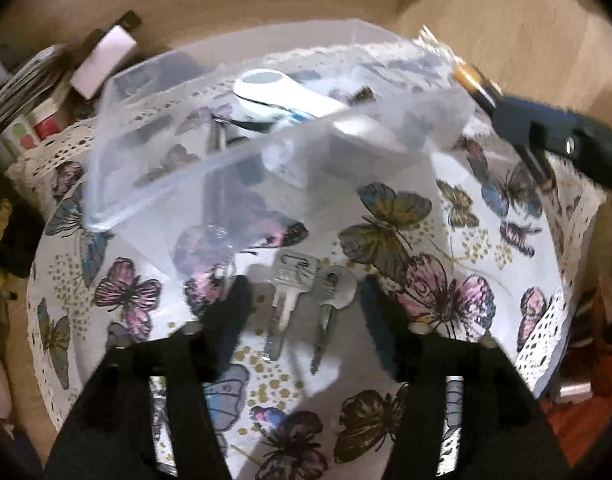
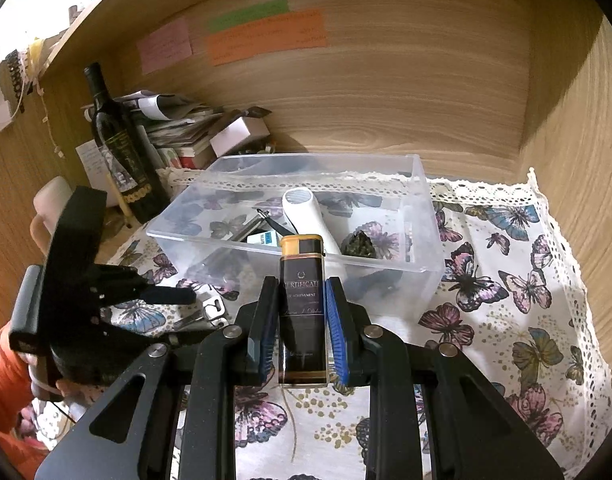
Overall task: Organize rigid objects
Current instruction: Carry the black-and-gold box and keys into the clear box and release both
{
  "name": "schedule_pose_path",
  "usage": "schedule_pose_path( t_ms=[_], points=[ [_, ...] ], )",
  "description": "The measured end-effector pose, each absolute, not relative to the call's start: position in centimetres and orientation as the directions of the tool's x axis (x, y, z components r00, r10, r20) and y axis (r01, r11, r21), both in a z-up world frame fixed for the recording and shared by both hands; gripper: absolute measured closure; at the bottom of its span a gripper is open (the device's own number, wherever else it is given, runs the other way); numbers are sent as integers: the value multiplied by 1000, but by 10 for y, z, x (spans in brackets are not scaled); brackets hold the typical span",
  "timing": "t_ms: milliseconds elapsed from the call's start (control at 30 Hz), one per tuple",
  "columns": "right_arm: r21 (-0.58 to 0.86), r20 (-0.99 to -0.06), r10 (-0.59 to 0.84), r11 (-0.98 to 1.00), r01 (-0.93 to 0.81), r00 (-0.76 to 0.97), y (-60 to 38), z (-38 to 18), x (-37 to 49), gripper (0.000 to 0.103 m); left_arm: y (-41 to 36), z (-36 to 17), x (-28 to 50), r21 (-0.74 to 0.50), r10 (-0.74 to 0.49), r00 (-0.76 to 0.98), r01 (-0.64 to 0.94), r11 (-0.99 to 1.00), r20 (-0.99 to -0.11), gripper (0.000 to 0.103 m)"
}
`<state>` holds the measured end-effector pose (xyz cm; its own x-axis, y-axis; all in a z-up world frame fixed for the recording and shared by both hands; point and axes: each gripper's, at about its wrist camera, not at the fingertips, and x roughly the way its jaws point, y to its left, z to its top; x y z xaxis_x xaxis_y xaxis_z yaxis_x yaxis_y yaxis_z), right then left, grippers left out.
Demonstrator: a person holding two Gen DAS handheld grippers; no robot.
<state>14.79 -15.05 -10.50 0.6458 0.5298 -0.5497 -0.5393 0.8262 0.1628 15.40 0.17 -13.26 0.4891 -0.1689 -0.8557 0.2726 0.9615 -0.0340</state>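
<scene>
Right hand-held gripper (image 2: 297, 330) is clamped on a black rectangular lighter with a gold-orange cap (image 2: 303, 312), blue pads pressing both long sides, cap pointing to 12 o'clock. The lighter is held above the table, its cap at the near wall of the clear plastic rectangular storage box (image 2: 422, 216).

Inside the box: a white oblong handheld device with a grey oval face (image 2: 310, 216), a dark crumpled lump (image 2: 360, 245) at its 3 o'clock, and a metal nail clipper (image 2: 255, 227) at its 9 o'clock.

Left hand-held gripper (image 1: 306, 300) has its fingers spread wide, gripping nothing. Between its fingertips, two silver metal keys (image 1: 306, 304) lie side by side on the butterfly-print tablecloth with lace edge (image 1: 446, 292), heads toward 12 o'clock. In the left wrist view the box is at 12 o'clock of the keys, blurred.

In the right wrist view the left hand-held gripper sits at 9 o'clock, the keys just beyond its tips. A dark glass wine bottle (image 2: 118, 148) stands at 10 o'clock beside a stack of papers (image 2: 178, 128).
</scene>
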Motion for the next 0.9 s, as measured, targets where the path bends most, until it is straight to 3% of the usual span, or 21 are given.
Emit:
schedule_pose_path(
  t_ms=[100, 133, 167, 233, 267, 900],
  points=[
    [168, -551, 531, 826, -538, 643, -150, -106, 148, 81, -5, -136, 155, 2, -148, 504, 284, 959, -851, 40],
    [168, -551, 532, 825, -539, 643, -150, -107, 148, 81, -5, -136, 156, -3, -153, 503, 285, 959, -850, 44],
    [169, -550, 533, 825, -539, 643, -150, -107, 148, 81, -5, -136, 158, -12, -162, 504, 288, 958, -848, 49],
    [170, -549, 532, 826, -537, 645, -150, -107, 148, 81, -4, -134, 160, -17, -169, 506, 290, 957, -846, 74],
    [171, -547, 532, 827, -536, 646, -151, -106, 147, 81, -4, -133, 161, -28, -177, 503, 290, 957, -846, 76],
    [178, -537, 531, 831, -527, 656, -154, -104, 148, 81, 11, -115, 126, -59, -180, 558, 227, 972, -810, 79]
  ],
)
